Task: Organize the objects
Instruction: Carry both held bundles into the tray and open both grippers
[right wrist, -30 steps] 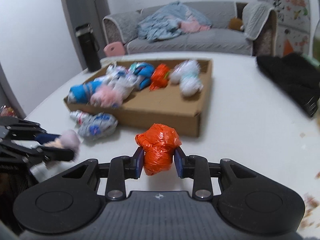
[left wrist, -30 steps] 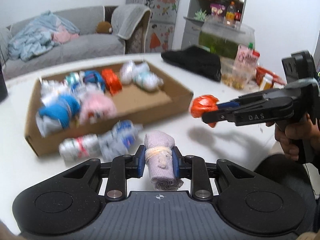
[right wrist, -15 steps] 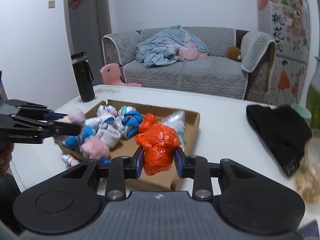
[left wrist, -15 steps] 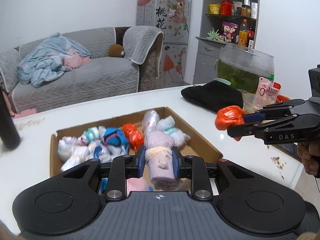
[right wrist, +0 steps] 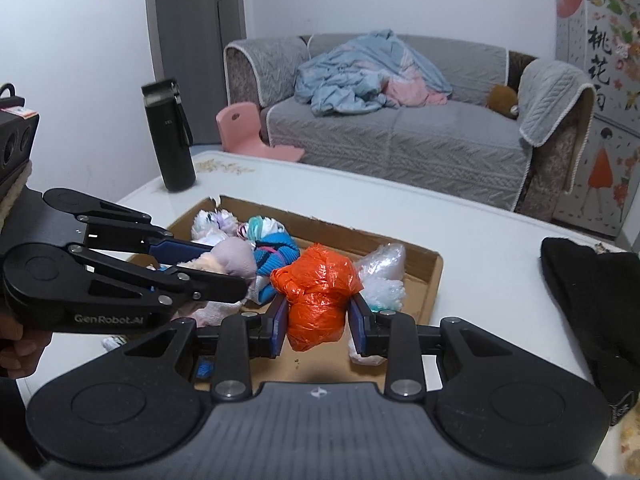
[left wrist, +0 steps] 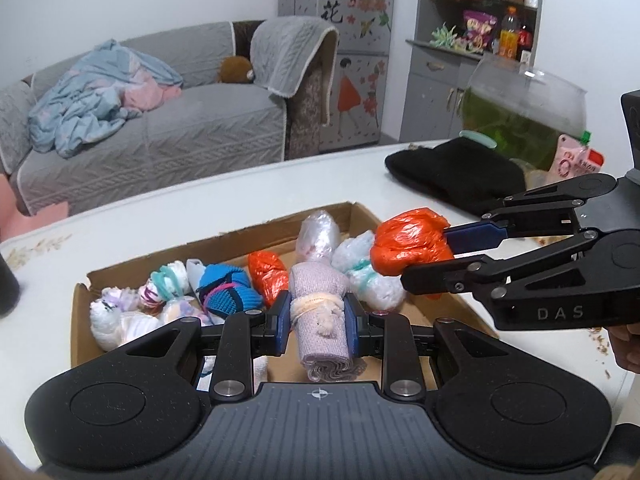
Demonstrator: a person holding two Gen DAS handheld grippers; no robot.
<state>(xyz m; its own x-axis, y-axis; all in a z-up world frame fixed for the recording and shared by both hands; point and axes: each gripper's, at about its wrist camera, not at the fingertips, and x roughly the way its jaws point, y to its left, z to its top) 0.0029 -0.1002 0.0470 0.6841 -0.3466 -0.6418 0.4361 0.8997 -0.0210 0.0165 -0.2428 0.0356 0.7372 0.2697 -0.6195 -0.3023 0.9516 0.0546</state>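
A rolled lilac cloth, tied round the middle with a pale band, is squeezed tight between the two blue pads of the left gripper. A crumpled orange bag is squeezed the same way by the right gripper. Both grippers are held side by side over a flat cardboard box that sits on the white tabletop. In the left wrist view, the right gripper is seen just to the right of the left one, with the orange bag at its tip. In the right wrist view, the left gripper is seen to the left, with the lilac cloth at its tip. Just ahead of the grippers, more small bundles are packed in the box: a blue knitted one, a second orange bag, some clear plastic ones and some white fluffy ones. Farther ahead and to the right of the grippers, a black cloth is laid on the tabletop, well apart from the box. A black bottle is stood upright far ahead on the left, at the far edge of the tabletop. A grey sofa with a blue blanket is seen beyond the tabletop.
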